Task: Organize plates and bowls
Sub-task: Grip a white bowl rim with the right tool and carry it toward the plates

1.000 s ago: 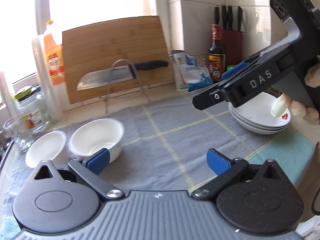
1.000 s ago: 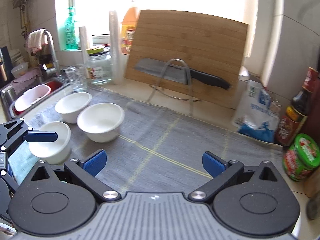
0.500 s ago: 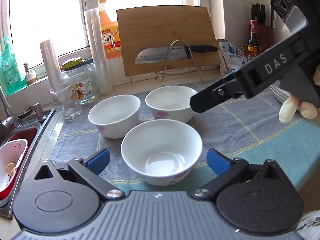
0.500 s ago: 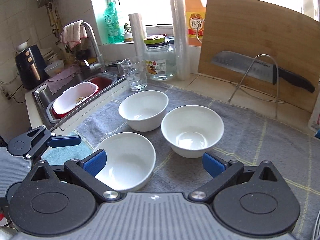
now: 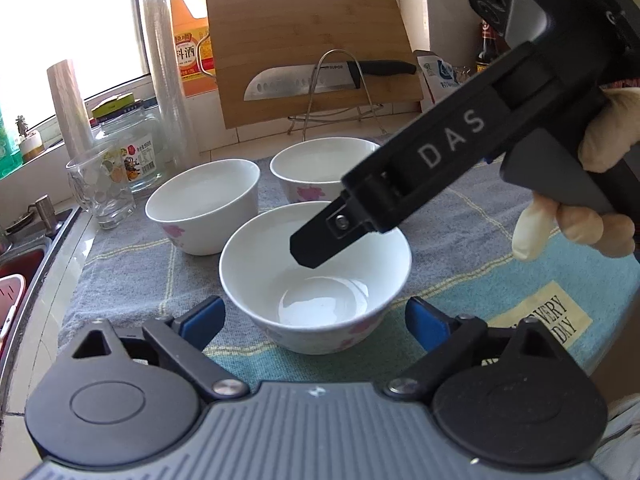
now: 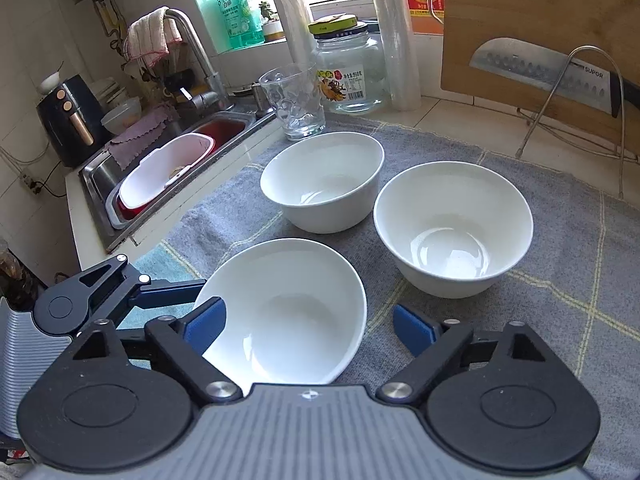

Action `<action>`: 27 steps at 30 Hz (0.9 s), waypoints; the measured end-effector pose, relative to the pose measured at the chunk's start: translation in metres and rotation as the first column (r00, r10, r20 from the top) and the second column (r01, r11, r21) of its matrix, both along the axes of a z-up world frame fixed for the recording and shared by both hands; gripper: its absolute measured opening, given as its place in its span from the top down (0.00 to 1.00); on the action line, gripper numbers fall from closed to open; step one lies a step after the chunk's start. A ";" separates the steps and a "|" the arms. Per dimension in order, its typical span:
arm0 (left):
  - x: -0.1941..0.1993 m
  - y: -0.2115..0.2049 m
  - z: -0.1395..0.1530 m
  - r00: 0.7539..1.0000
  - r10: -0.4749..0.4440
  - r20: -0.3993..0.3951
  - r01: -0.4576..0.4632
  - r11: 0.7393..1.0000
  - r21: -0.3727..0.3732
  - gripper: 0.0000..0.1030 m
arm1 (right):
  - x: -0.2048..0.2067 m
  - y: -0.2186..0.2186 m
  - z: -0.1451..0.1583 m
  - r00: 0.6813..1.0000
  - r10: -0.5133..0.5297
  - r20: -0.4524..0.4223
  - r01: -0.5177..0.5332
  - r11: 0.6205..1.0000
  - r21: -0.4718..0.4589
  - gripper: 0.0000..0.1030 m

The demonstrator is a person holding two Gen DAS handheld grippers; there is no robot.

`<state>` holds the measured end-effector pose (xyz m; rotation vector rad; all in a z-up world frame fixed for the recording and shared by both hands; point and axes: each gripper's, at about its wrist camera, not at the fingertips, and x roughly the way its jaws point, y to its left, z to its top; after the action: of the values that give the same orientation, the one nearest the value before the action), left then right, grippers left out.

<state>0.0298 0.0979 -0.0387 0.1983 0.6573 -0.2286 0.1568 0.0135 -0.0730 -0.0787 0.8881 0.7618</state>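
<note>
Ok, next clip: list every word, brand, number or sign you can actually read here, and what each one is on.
"DAS": side of the right gripper.
"SUPOR": blade of the knife.
"料酒": label of the orange bottle.
"950克", preceded by small characters: label of the glass jar.
"VERY" and "DIY", cut off: cream patch on the towel.
Green bottle and blue-white bag: print too small to read.
</note>
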 end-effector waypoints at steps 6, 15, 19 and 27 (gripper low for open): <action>0.002 0.004 -0.001 1.000 0.000 -0.010 -0.001 1.000 -0.021 0.16 | 0.004 0.004 -0.002 1.000 0.021 -0.019 -0.021 1.000 0.014 0.19; 0.001 0.003 0.000 1.000 -0.010 -0.016 0.010 1.000 -0.018 0.18 | 0.005 0.004 -0.001 0.999 0.026 -0.045 -0.025 0.999 0.029 0.20; 0.001 0.003 0.003 1.000 -0.017 -0.024 0.016 0.999 -0.028 0.18 | 0.001 0.002 0.002 0.999 0.028 -0.041 -0.027 0.999 0.022 0.20; -0.005 -0.012 0.015 0.998 -0.058 -0.011 0.057 0.998 -0.034 0.18 | -0.009 -0.019 0.014 0.999 -0.005 -0.033 0.006 0.999 0.043 0.20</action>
<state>0.0247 0.0859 -0.0242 0.1838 0.6598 -0.2959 0.1478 -0.0059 -0.0592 -0.0256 0.9025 0.7789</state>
